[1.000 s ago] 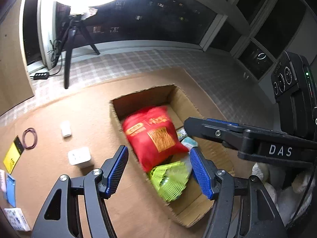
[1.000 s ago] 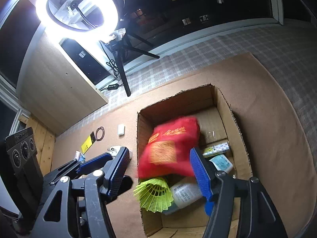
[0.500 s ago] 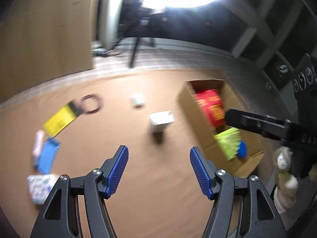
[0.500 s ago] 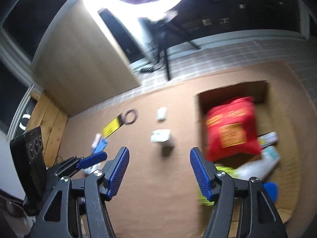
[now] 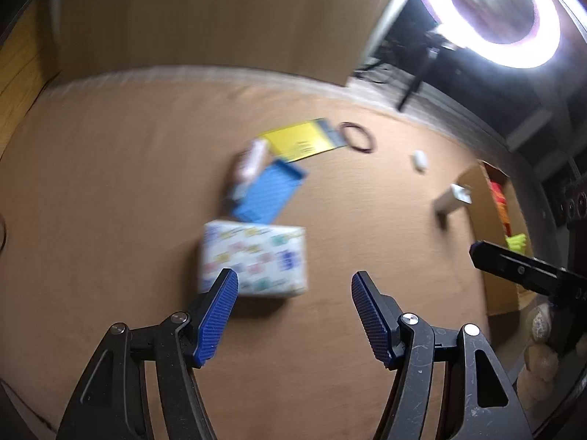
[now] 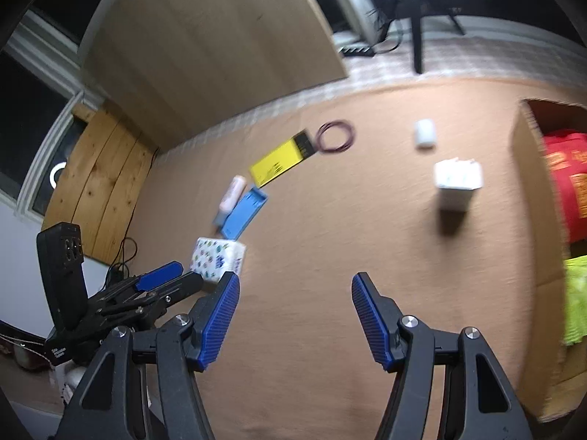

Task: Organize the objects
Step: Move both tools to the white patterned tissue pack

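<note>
My left gripper (image 5: 293, 311) is open and empty, just in front of a white patterned tissue pack (image 5: 253, 258) on the brown mat. Behind the pack lie a blue tray (image 5: 269, 194), a pale tube (image 5: 249, 163), a yellow card (image 5: 301, 139) and a dark cord ring (image 5: 357, 137). My right gripper (image 6: 293, 311) is open and empty over the bare mat. In the right wrist view I see the tissue pack (image 6: 218, 264), a white box (image 6: 456, 183), a small white case (image 6: 425, 132) and the cardboard box (image 6: 532, 198) holding a red bag (image 6: 567, 179).
A ring light (image 5: 502, 18) on a tripod stands beyond the mat. A wooden panel (image 6: 205, 44) leans at the back. The left gripper shows in the right wrist view (image 6: 161, 282) at the lower left. A green shuttlecock (image 6: 576, 304) lies in the cardboard box.
Both grippers have swung left, away from the cardboard box, toward the loose items. The left gripper now points at the tissue pack. Both stay open.
</note>
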`<state>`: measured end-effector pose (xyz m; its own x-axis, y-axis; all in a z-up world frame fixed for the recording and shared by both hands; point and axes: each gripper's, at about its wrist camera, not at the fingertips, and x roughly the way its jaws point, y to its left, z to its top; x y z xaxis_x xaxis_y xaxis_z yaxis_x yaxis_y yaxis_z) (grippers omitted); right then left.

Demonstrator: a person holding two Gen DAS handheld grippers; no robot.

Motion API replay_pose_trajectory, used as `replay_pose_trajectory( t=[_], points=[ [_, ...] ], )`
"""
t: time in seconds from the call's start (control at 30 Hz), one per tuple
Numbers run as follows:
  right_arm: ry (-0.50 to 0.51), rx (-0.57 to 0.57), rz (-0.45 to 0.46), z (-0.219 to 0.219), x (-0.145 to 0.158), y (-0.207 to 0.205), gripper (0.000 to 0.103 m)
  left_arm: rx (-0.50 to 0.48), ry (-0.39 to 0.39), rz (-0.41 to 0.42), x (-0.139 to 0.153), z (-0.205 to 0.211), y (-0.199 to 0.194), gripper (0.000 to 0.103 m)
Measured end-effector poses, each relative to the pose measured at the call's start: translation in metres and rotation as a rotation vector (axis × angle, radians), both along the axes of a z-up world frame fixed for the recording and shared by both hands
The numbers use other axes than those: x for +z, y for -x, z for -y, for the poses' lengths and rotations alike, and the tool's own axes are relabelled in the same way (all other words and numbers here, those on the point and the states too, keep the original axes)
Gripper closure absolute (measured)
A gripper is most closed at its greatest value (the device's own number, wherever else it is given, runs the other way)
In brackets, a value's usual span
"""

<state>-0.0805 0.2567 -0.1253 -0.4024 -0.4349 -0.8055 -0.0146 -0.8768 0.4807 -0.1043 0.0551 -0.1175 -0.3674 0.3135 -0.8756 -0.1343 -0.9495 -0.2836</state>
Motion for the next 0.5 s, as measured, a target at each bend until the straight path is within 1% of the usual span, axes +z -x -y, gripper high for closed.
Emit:
replay_pose_trajectory(
  t=[0.13, 0.2, 0.23, 0.27, 0.5],
  points=[
    [0.02, 0.031, 0.035, 0.029, -0.014, 0.012, 0.043, 0.022, -0.005, 0.029, -0.012, 0.027, 0.002, 0.033],
    [0.03, 0.043, 0.049, 0.041, -0.02, 0.019, 0.043, 0.013, -0.008, 0.037, -0.016, 0.033, 0.004, 0.031],
    [0.038, 0.05, 0.058, 0.049, -0.025, 0.023, 0.043, 0.004, -0.013, 0.041, -0.018, 0.036, 0.005, 0.028],
    [0.044, 0.056, 0.065, 0.055, -0.028, 0.026, 0.043, 0.0, -0.014, 0.044, -0.02, 0.038, 0.006, 0.026],
    [0.091, 0.081, 0.12, 0.088, -0.048, 0.051, 0.043, -0.059, -0.012, 0.047, -0.026, 0.037, 0.018, 0.026]
  ],
)
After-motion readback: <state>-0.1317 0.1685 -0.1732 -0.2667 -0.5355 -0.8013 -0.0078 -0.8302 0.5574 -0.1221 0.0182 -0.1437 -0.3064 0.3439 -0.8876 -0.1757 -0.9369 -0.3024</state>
